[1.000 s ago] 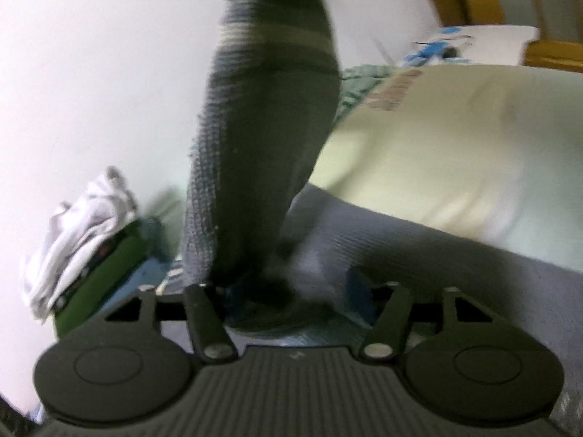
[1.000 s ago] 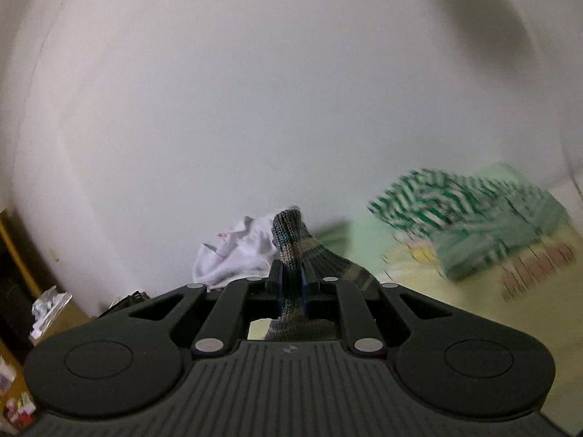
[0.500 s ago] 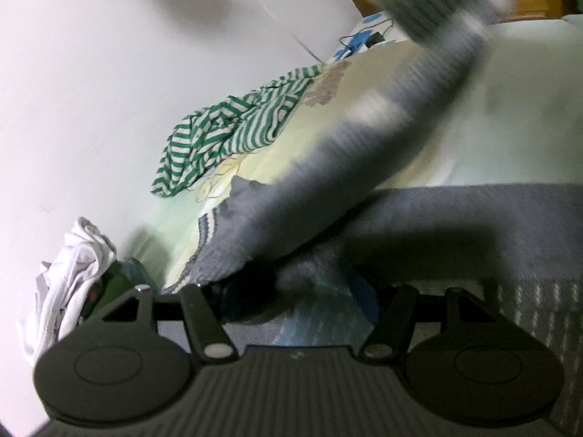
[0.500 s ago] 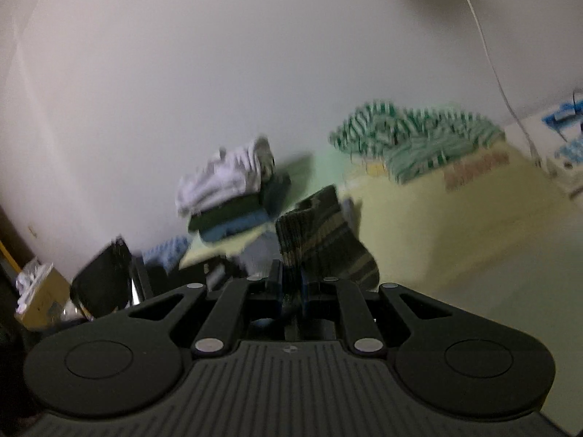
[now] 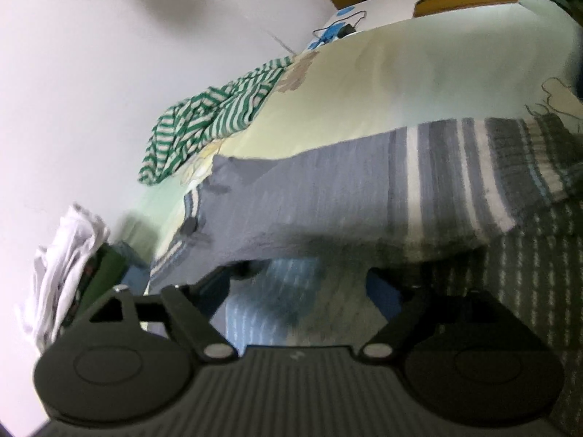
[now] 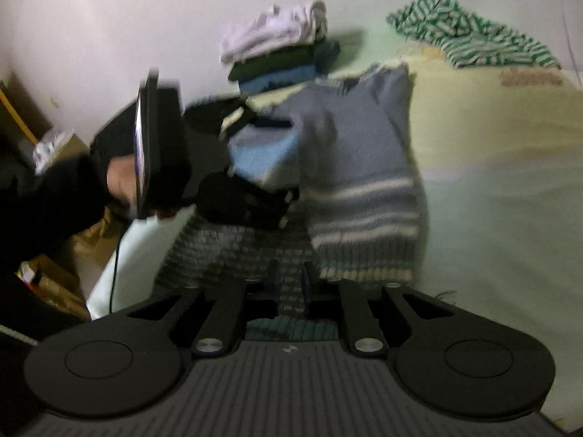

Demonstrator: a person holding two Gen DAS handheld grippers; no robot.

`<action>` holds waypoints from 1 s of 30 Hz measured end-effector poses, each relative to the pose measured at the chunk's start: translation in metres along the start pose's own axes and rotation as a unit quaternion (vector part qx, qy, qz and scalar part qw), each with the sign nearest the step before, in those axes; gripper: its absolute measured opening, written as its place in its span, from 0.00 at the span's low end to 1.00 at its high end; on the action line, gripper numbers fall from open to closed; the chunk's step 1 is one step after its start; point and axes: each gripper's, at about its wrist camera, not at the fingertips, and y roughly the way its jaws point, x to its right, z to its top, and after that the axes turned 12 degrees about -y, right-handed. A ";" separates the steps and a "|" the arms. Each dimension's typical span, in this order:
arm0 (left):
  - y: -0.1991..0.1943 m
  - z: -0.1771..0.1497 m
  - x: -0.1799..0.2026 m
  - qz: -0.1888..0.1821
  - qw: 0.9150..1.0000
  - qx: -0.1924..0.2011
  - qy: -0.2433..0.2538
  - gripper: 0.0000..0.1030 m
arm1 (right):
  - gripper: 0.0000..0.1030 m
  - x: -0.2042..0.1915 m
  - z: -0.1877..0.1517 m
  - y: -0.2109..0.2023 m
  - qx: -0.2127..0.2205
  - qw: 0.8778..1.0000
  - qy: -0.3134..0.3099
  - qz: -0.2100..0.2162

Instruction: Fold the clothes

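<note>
Two clothes heaps (against wall).

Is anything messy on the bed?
Yes. The green striped garment lies crumpled in a heap by the wall, unfolded, unlike the neat stack of folded clothes nearby.

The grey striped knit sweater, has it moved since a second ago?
Yes. The grey striped knit sweater, which hung upright in front of the white wall in the left wrist view, now lies folded flat on the pale yellow-green bed sheet.
</note>
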 end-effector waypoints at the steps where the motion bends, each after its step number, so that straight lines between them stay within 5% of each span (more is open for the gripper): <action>1: -0.001 -0.001 -0.003 -0.004 1.000 -0.005 -0.018 0.83 | 0.24 0.008 0.001 -0.004 0.008 1.000 0.014 -0.012; 5: -0.006 -0.007 -0.014 -0.028 0.995 -0.027 -0.093 0.83 | 0.31 0.037 0.003 0.004 0.001 0.996 0.048 -0.069; 9: -0.017 -0.013 -0.024 -0.054 0.982 -0.045 -0.174 0.87 | 0.32 0.040 -0.003 0.025 -0.049 0.996 0.023 -0.077; 14: -0.013 -0.015 -0.035 -0.083 0.951 -0.060 -0.291 0.87 | 0.10 0.037 -0.006 0.027 -0.051 0.996 0.000 -0.073; 20: 0.007 0.000 -0.040 -0.114 0.911 -0.058 -0.393 0.85 | 0.08 0.034 0.006 0.013 -0.038 0.998 -0.025 -0.053; 21: 0.010 0.002 -0.041 -0.114 0.906 -0.057 -0.404 0.81 | 0.08 0.033 0.008 0.012 -0.039 0.998 -0.028 -0.045; 24: 0.019 0.008 -0.051 -0.124 0.888 -0.066 -0.438 0.36 | 0.07 0.028 0.011 0.009 -0.044 0.998 -0.036 -0.027; 25: 0.021 0.009 -0.055 -0.125 0.883 -0.067 -0.448 0.34 | 0.07 0.026 0.012 0.007 -0.044 0.998 -0.035 -0.018; 27: 0.022 0.010 -0.062 -0.117 0.879 -0.067 -0.458 0.38 | 0.06 0.024 0.013 0.001 -0.043 0.999 -0.029 0.007; 30: 0.025 0.009 -0.066 -0.116 0.876 -0.073 -0.463 0.58 | 0.06 0.020 0.010 -0.005 -0.051 0.998 -0.036 0.030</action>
